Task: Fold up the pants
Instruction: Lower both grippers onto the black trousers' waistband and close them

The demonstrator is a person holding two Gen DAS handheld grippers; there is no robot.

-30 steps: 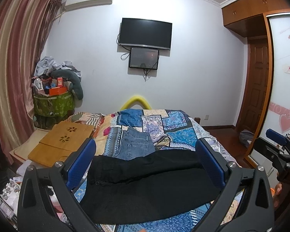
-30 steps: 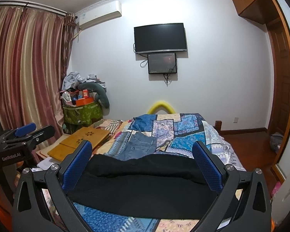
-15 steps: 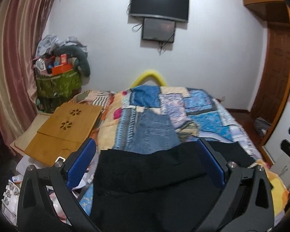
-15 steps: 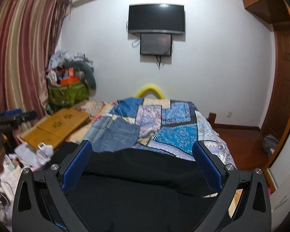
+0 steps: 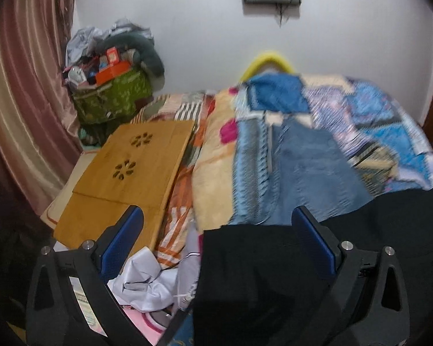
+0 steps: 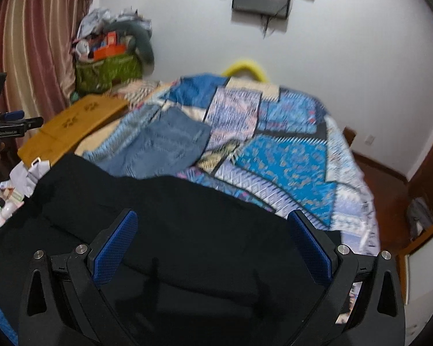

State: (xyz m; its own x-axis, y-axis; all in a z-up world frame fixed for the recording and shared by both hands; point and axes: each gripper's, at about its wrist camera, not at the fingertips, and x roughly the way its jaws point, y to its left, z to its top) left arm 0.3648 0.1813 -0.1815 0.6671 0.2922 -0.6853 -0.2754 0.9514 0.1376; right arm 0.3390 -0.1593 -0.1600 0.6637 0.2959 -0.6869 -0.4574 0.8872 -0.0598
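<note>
Black pants lie spread across the near end of the bed; they also fill the lower half of the right wrist view. My left gripper is open and empty, over the pants' left edge. My right gripper is open and empty, low over the middle of the pants. The left gripper also shows at the far left of the right wrist view. Folded blue jeans lie further up the bed, also seen in the right wrist view.
A patchwork quilt covers the bed. A wooden lap table lies at the bed's left side, with white crumpled cloth below it. A green bag piled with clutter stands by the curtain. A wooden door is at right.
Both grippers have tilted down and moved closer to the black pants. The left one has swung left toward the pants' left edge. Both stay open.
</note>
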